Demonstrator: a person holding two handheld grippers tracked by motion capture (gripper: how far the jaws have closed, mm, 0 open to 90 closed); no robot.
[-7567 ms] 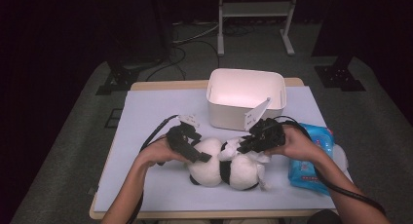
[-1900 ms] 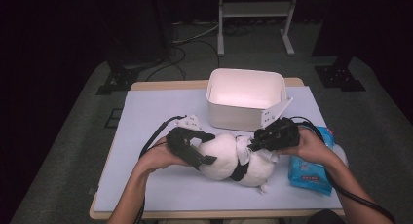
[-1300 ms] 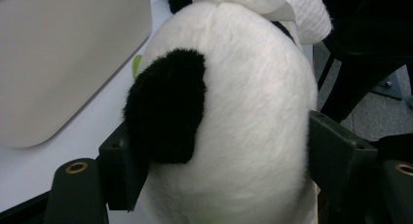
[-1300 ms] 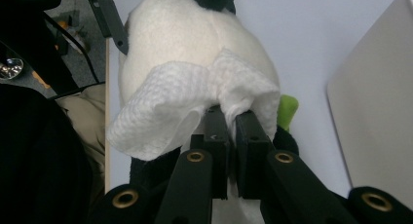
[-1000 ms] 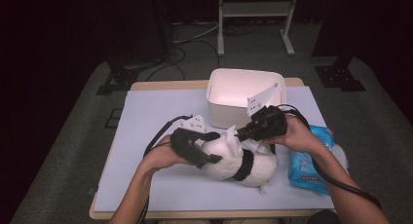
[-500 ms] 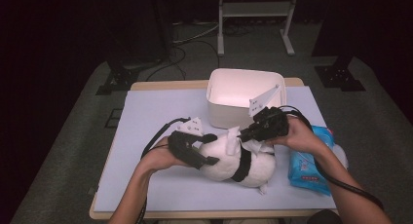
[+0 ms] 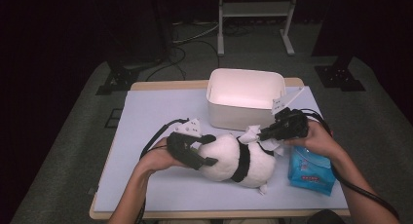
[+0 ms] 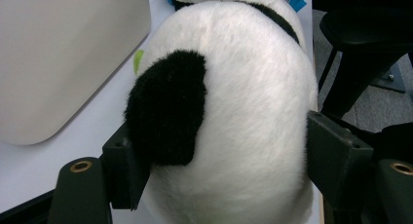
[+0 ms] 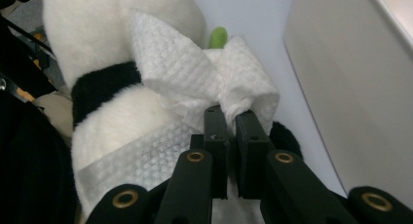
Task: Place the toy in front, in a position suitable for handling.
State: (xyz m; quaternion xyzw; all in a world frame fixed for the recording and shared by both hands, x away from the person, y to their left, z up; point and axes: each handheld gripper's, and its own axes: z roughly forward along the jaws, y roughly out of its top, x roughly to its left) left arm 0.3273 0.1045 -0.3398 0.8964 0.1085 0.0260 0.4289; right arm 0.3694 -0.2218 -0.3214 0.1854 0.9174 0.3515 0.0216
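Your left gripper (image 7: 187, 153) has its jaws spread wide around the rump end of the soft black-and-white panda plush toy (image 7: 234, 160). In the left gripper view both pads press into the fur of the toy (image 8: 243, 112), one beside a black limb patch, so it is pinned rather than loosely bracketed. The toy lies on its side on the pale lilac counter (image 7: 156, 112), just in front of the white rounded plastic tub (image 7: 246, 97) and touching or nearly touching the blue packet of wet wipes (image 7: 309, 170) on your right.

Your right gripper (image 7: 272, 132) has its jaws nearly closed on a bunched white embossed wipe (image 9: 214, 83). A twisted fold is clamped between the tips, and the rest fans out above them. The wipe (image 7: 252, 135) sits at the toy's upper side, near the black band across its body. A flat strip of the same embossed material lies over the white fur lower in the right gripper view; whether it is part of the same sheet cannot be told.

Judgement on progress: the wipe is drawn and in hand and the toy is steadied, so the wiping looks to be mid-course. How much fur is already cleaned does not show. Likely left: finish the passes, then dispose of the wipe and perhaps place the toy in the tub, which looks empty.
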